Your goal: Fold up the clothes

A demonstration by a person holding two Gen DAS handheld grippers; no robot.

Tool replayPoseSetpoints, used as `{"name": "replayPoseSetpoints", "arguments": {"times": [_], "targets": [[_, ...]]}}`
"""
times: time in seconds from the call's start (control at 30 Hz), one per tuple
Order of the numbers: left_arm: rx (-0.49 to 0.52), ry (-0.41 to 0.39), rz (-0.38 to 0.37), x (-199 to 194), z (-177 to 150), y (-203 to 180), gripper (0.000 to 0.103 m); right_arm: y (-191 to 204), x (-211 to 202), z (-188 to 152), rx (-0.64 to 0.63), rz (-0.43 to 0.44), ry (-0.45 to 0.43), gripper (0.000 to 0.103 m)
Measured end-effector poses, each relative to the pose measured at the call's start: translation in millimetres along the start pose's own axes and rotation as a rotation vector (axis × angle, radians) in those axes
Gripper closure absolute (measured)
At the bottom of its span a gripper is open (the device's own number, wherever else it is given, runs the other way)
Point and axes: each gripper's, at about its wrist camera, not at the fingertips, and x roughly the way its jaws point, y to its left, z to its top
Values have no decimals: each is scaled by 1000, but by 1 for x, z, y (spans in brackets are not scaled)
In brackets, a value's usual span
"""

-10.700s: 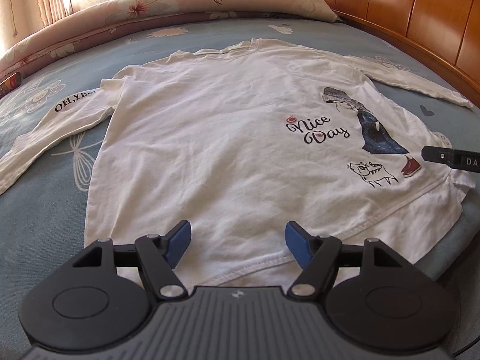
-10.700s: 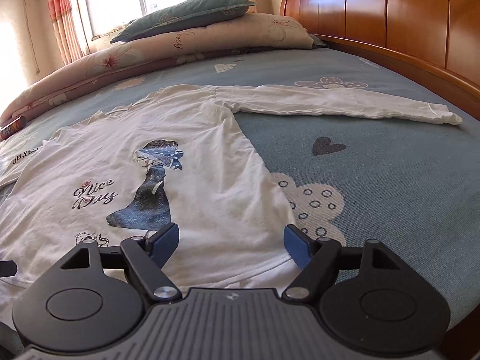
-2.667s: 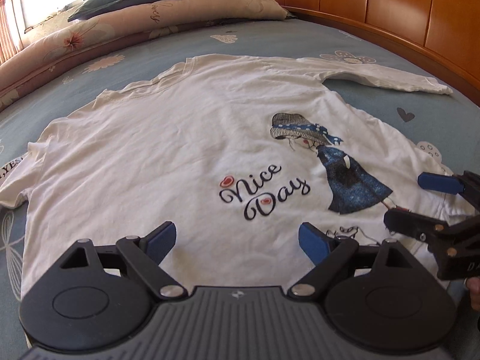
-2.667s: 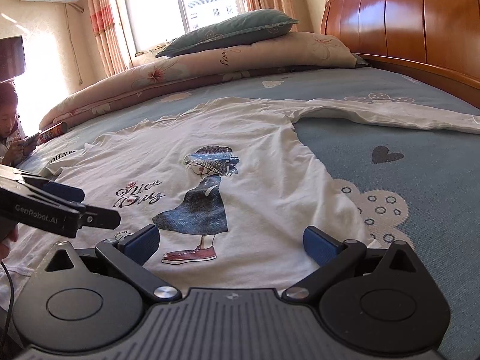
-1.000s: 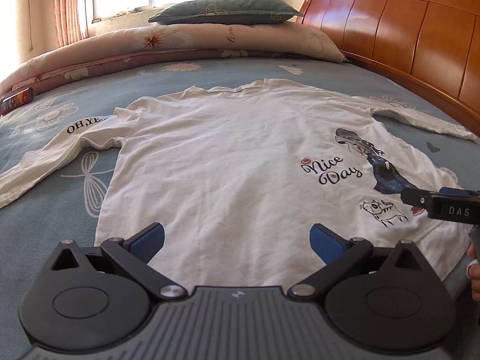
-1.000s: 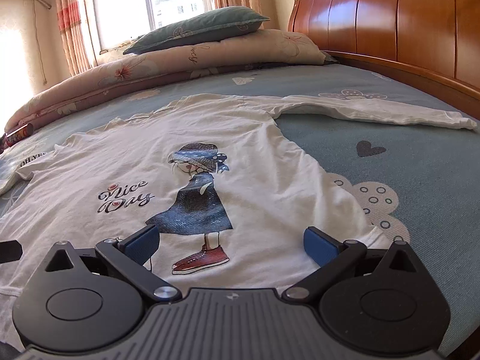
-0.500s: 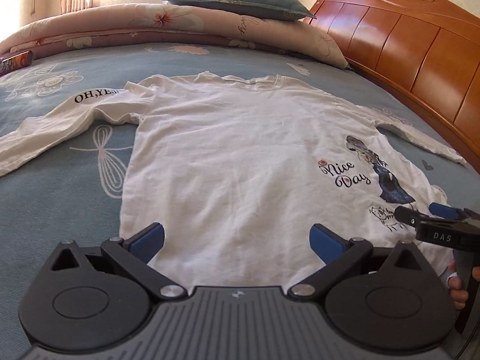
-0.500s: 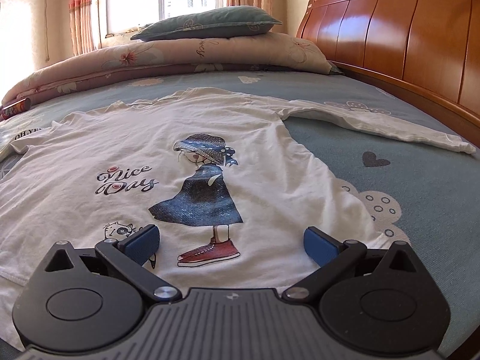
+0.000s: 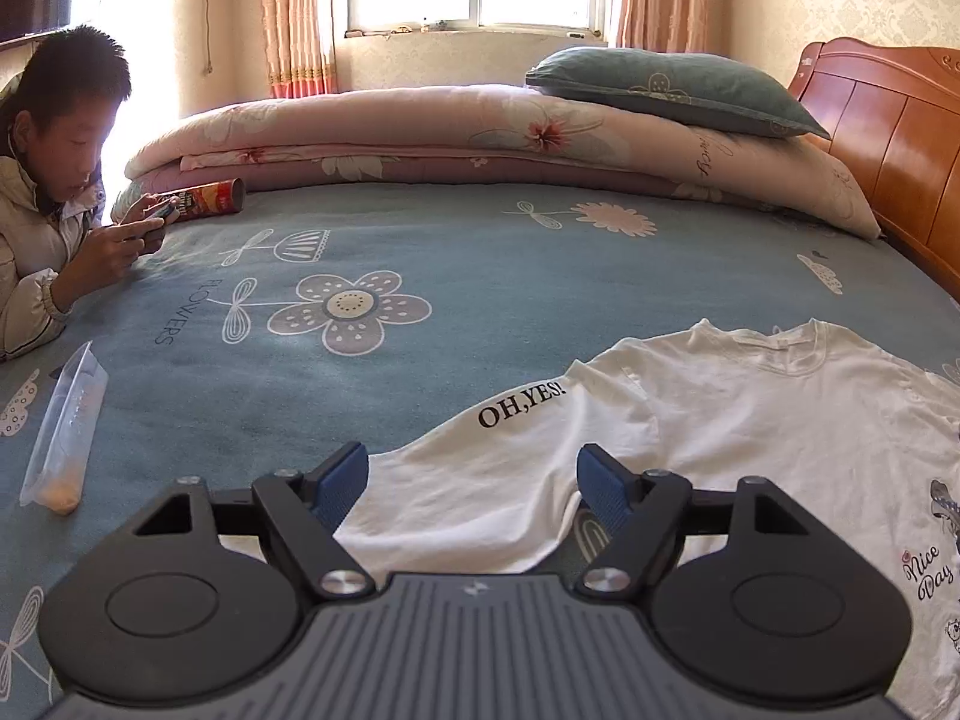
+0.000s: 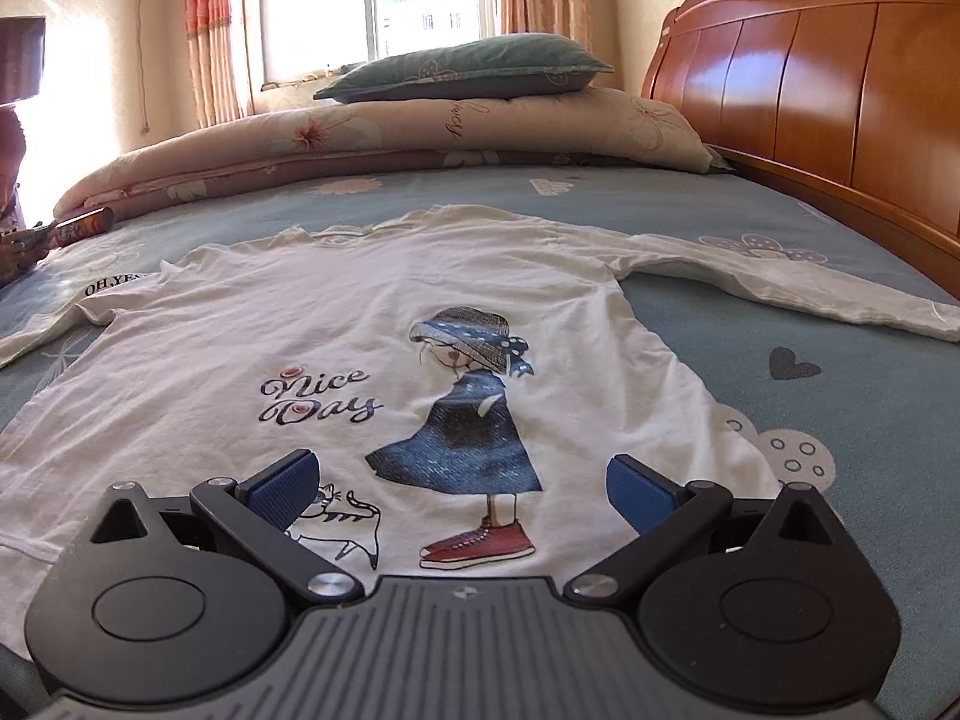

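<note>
**Left Gripper Over the Sleeve, Right Gripper at the Hem**

We find the white long-sleeved cotton shirt with a printed girl in a blue dress (image 10: 456, 324) lying flat, print side up, on the blue-grey flower-patterned bed sheet (image 9: 420, 252). The sleeve lettered "OH,YES!" (image 9: 510, 444) extends to one side. The opposite sleeve (image 10: 780, 282) lies stretched toward the orange-brown wooden headboard (image 10: 810, 90).

We hold the left gripper (image 9: 474, 483) above the lettered sleeve. Its blue-padded jaws have just been narrowing, yet they stand apart. The sleeve cloth shows between them, and the pads do not press on it.

We hold the right gripper (image 10: 462, 489) over the lower part of the shirt body, near the printed red shoes. Its jaws are spread wide and grasp nothing.

A rolled pink floral quilt (image 9: 480, 132) lies along the far edge of the bed, with a grey-green pillow (image 9: 672, 90) on top. A red cylindrical snack can (image 9: 210, 198) lies in front of the quilt. A clear plastic bag with pale contents (image 9: 63, 438) lies on the sheet, well apart from the shirt. A person in a light padded jacket (image 9: 36, 228) leans at the bedside, holding a small device in both hands.
</note>
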Motion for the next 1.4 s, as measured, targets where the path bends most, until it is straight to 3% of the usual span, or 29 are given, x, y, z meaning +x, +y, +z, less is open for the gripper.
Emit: {"name": "replayPoseSetpoints", "arguments": {"times": [0.1, 0.2, 0.37, 0.5, 0.73, 0.93, 1.07, 1.17, 1.23, 1.3, 1.4], "targets": [[36, 36, 50, 33, 2, 3, 28, 9, 14, -2, -61, -17, 35, 0], [42, 72, 98, 60, 0, 18, 38, 7, 19, -4, -63, 13, 63, 0], [-67, 81, 177, 55, -6, 81, 40, -9, 19, -5, 28, 88, 53, 0], [-132, 115, 249, 33, -27, 133, 40, -5, 21, -4, 21, 82, 60, 0], [-396, 164, 289, 25, -86, 212, 46, -3, 21, -4, 5, 77, 61, 0], [-392, 114, 271, 42, -100, 218, 50, 1, 22, -4, -13, 62, 69, 0], [-328, 90, 286, 51, -98, 211, 52, 3, 23, -3, -24, 50, 74, 0], [-287, 69, 274, 51, -98, 202, 71, 4, 23, -3, -26, 42, 77, 0], [-262, 61, 276, 50, -100, 198, 75, 5, 24, -3, -31, 35, 78, 0], [-267, 47, 266, 48, -100, 197, 92, 6, 24, -3, -32, 32, 79, 0], [-282, 23, 285, 44, -95, 196, 94, 6, 24, -3, -32, 30, 79, 0]]}}
